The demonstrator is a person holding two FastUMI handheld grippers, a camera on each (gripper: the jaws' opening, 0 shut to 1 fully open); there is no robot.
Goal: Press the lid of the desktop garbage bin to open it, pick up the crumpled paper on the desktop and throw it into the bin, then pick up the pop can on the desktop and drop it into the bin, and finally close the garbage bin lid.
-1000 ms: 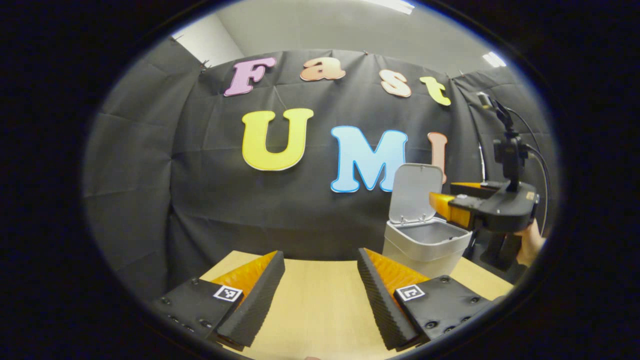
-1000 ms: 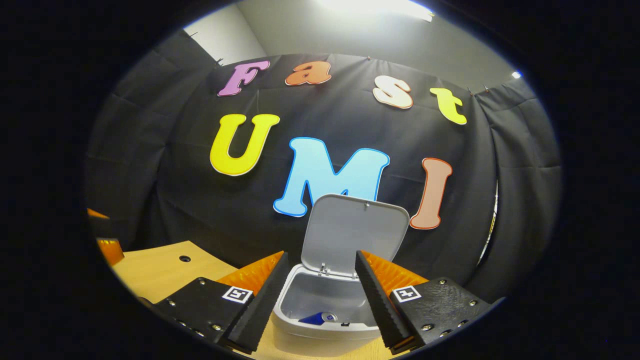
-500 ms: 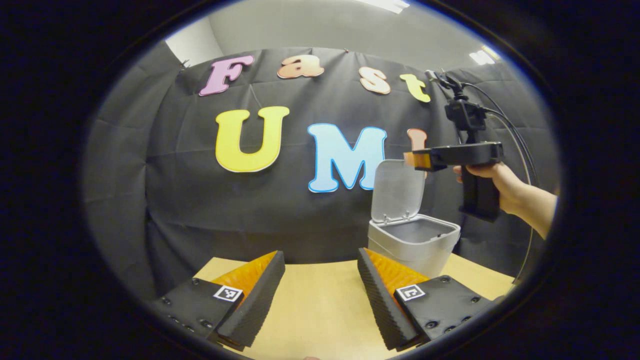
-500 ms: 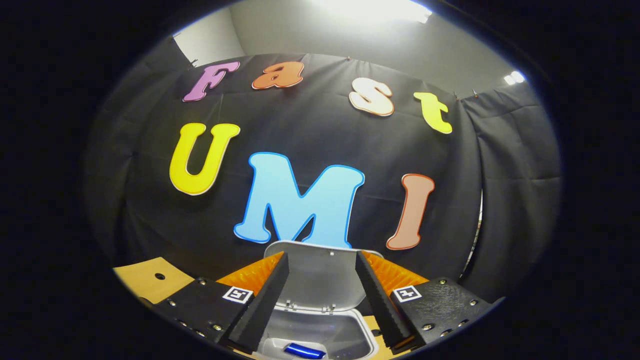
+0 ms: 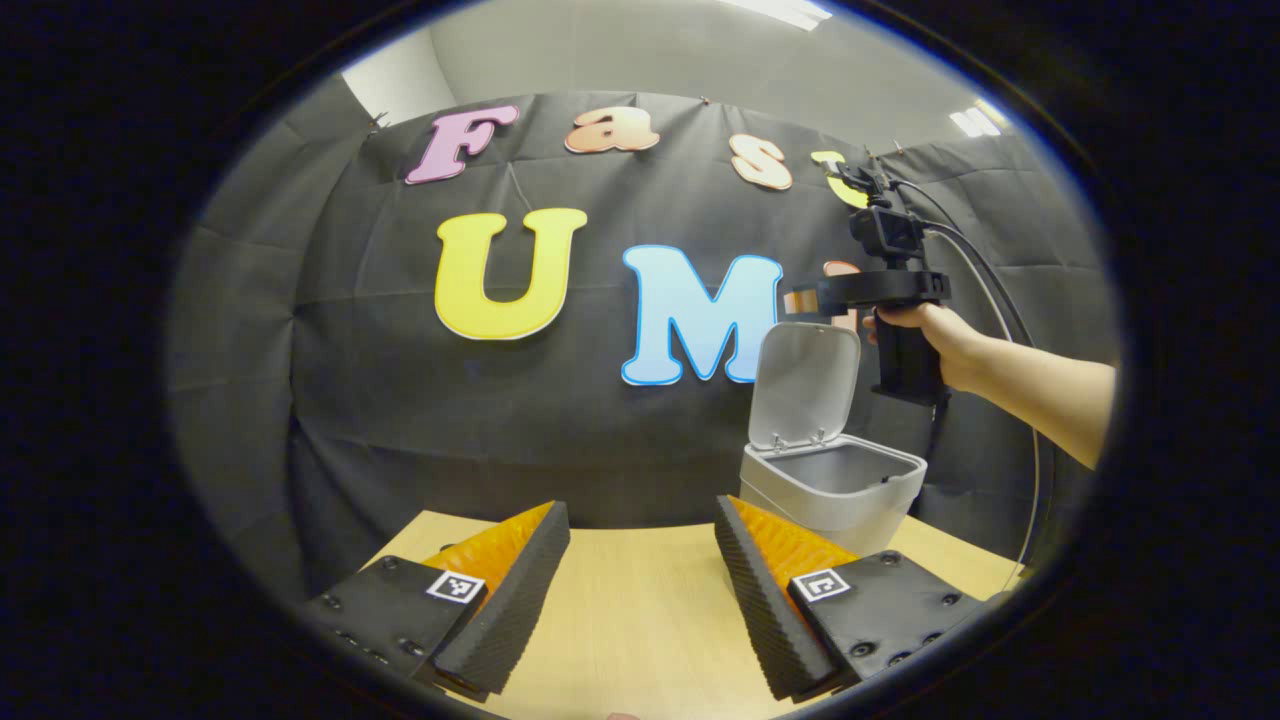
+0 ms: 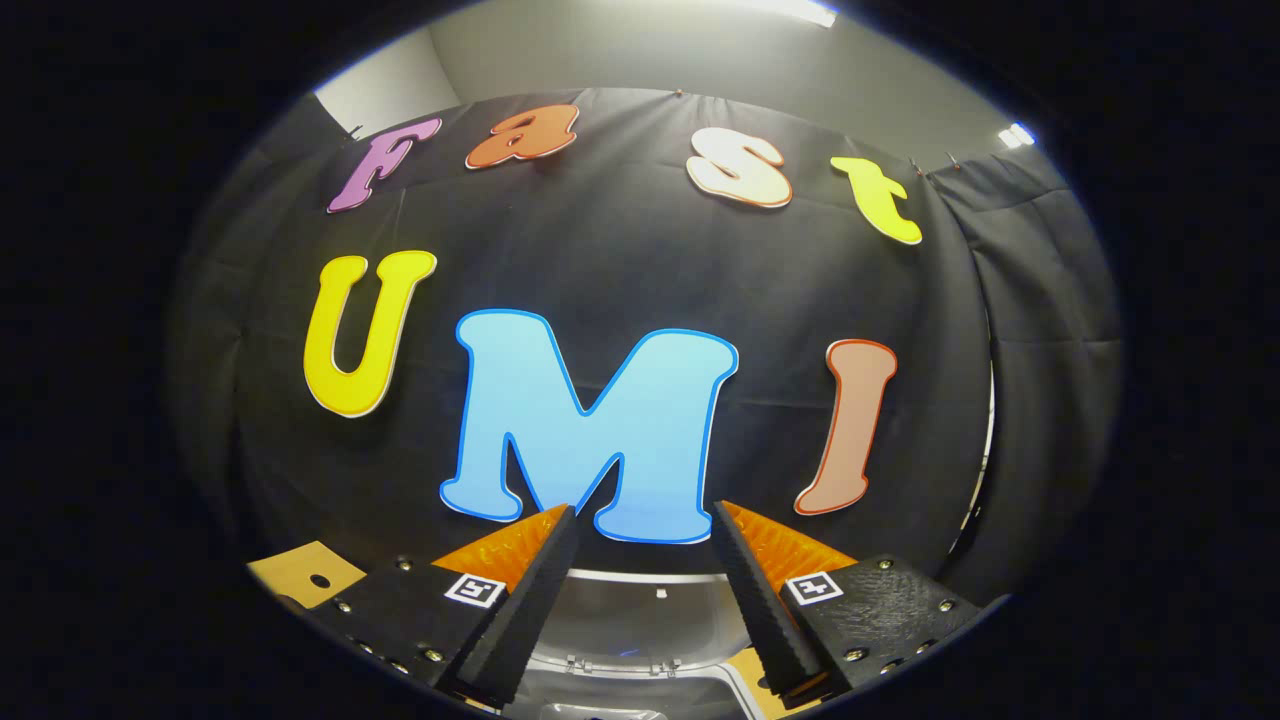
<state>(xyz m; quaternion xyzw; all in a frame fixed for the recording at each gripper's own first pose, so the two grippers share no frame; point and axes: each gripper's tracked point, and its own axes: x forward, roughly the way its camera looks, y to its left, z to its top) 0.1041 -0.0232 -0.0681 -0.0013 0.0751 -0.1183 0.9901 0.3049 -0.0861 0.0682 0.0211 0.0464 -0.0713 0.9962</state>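
My right gripper (image 6: pixel 640 585) risen higher above the raised lid (image 6: pixel 620 610) since a second ago, jaws apart, empty, left gripper (image 5: pixel 640 590) unmoved over the table (image 5: pixel 640 610), apart, bin (image 5: pixel 835 485) ahead to its right.

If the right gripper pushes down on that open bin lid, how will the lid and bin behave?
The lid stands upright on small hinges at its base, so it will probably swing shut easily. It looks thin and may flex slightly. The bin looks small and light, so an off-centre push could slide or tip it on the table.
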